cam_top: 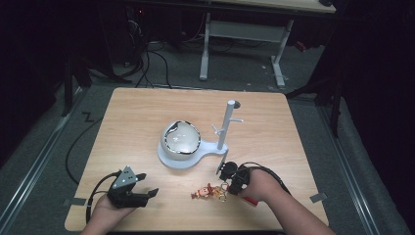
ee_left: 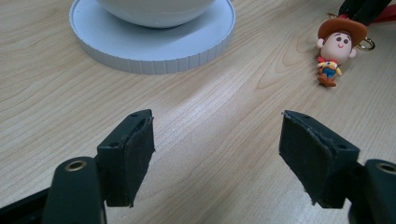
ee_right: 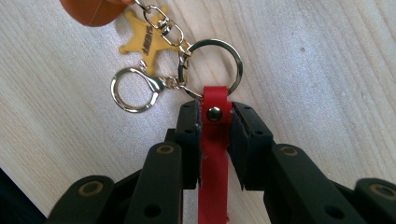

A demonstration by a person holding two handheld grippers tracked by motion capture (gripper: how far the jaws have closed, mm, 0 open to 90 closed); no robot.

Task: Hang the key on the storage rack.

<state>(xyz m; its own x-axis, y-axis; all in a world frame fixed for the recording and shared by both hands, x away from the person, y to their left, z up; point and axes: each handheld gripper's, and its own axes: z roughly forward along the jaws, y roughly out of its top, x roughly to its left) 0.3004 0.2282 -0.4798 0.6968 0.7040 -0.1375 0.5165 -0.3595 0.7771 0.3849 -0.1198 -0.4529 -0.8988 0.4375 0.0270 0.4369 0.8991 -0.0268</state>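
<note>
Light wood-grain table (cam_top: pixel 147 112), rounded corners, on grey floor in a dark room; a white-legged desk (cam_top: pixel 244 29) and black cables (cam_top: pixel 147 63) behind it. Landmark: white round ribbed base (cam_top: pixel 171 160) mid-table, carrying a glossy white dome (cam_top: pixel 181 138) and a thin white peg post (cam_top: pixel 226 122). Keychain in front-right of the base: cowboy figure (ee_left: pixel 337 46) with brown hat, yellow star badge (ee_right: pixel 147 41), metal ring (ee_right: pixel 211 65), lobster clasp (ee_right: pixel 135 88), red strap (ee_right: pixel 214 140) with a rivet. Right gripper (ee_right: pixel 214 122) jaws clamped on the red strap, flat on the table. Left gripper (ee_left: pixel 217 154) front-left of the base, jaws wide apart, holding nothing, matte black pads.
</note>
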